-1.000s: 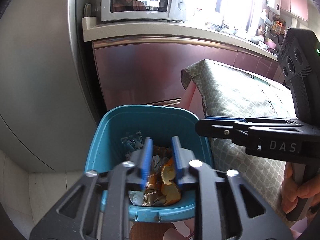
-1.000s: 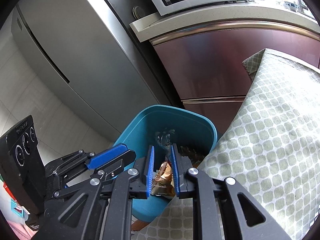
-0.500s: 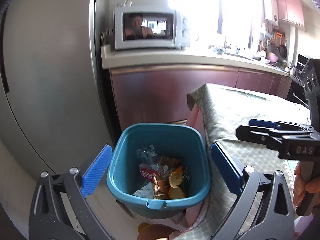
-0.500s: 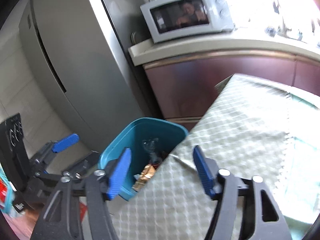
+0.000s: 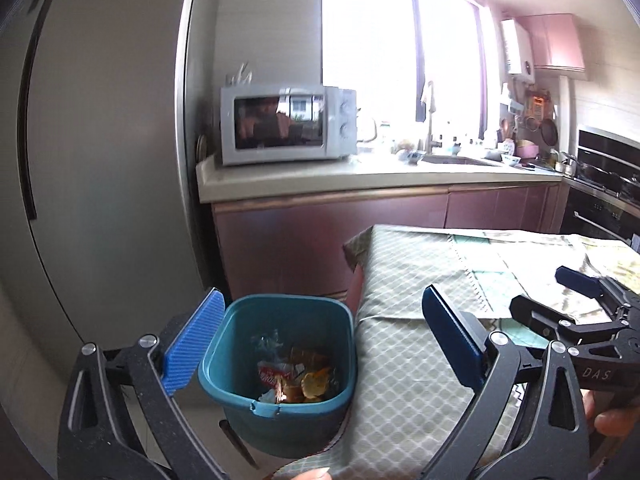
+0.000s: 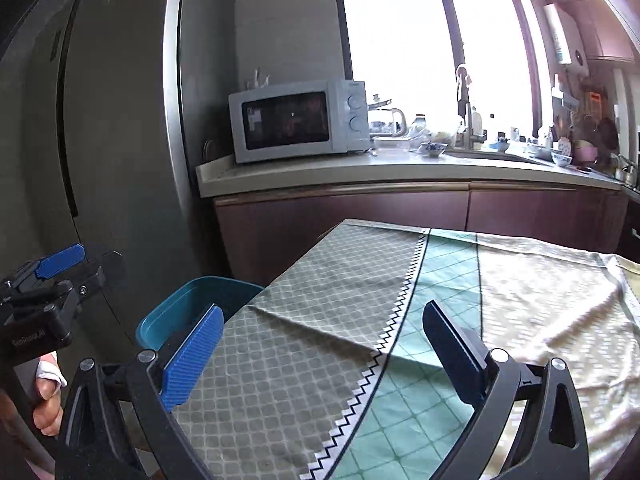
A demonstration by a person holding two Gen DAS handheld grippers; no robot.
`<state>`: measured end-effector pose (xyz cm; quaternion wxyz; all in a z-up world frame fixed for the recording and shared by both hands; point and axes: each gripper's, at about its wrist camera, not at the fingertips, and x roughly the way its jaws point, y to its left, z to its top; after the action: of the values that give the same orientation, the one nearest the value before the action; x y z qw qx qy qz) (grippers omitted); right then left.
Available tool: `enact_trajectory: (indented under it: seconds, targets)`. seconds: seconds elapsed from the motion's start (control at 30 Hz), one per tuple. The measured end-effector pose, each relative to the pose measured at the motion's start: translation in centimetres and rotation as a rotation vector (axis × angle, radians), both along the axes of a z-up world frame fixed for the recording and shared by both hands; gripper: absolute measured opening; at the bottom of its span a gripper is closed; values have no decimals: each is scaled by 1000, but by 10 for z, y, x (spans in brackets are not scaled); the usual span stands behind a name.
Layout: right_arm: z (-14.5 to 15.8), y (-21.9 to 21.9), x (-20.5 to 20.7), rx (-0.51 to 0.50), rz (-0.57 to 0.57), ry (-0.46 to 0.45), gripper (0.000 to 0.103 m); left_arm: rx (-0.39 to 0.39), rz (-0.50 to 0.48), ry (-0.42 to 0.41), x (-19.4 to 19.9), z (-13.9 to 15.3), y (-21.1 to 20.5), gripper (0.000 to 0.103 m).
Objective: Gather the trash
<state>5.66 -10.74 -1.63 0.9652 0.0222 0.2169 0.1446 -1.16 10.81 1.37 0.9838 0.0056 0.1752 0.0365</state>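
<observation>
A kitchen in daylight: at nine o'clock a tall steel refrigerator (image 5: 100, 152) fills the frame edge, and beside it a white microwave (image 5: 286, 124) sits on the pale counter (image 5: 360, 178) above maroon cabinets (image 5: 332, 236), with a bright window (image 5: 400, 40) at twelve o'clock. Below, a table (image 5: 420, 280) draped in a green diamond-patterned cloth runs toward three o'clock.

The left gripper (image 5: 320, 344) has its blue fingers (image 5: 192, 340) spread wide with nothing between them; framed in the gap at six o'clock, the teal trash bin (image 5: 280, 360) stands on the floor touching the table's hanging cloth, holding wrappers and orange peel (image 5: 314, 384). At three o'clock the right gripper (image 5: 576, 284) reaches over the cloth, a hand (image 5: 616, 420) on its handle.

The right wrist view shows the right gripper (image 6: 320, 356) with fingers opening over bare cloth, gripping nothing. Only here do the cloth's zigzag border (image 6: 396, 312) and mint and cream panels appear in full. The bin (image 6: 188, 308) shows only its rim at eight o'clock, contents hidden; the left gripper (image 6: 60, 260) appears at nine o'clock.
</observation>
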Motion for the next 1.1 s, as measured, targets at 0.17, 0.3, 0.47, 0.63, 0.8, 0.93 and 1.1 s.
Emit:
enact_trajectory:
  seconds: [0.17, 0.3, 0.47, 0.63, 0.8, 0.93, 1.1]
  targets:
    - [3, -19, -24, 4, -73, -56, 97, 2, -24, -29, -16, 3, -17, 98]
    - [6, -32, -35, 13, -112, -88, 97, 4, -36, -36, -24, 3, -26, 98]
    - [9, -38, -47, 1, -146, -126, 97, 6, -44, -48, -29, 2, -35, 98]
    - [7, -38, -54, -19, -162, -139, 97, 1, -43, -53, -28, -1, -37, 97]
    - [8, -36, -56, -24, -177, -148, 97, 6, -38, -62, -26, 0, -36, 98]
    - [9, -36, -57, -22, -191, -157, 97, 5, -39, -61, -24, -1, -37, 98]
    - [10, -36, -58, -24, -199, -156, 97, 10, -44, -59, -23, -2, -39, 98]
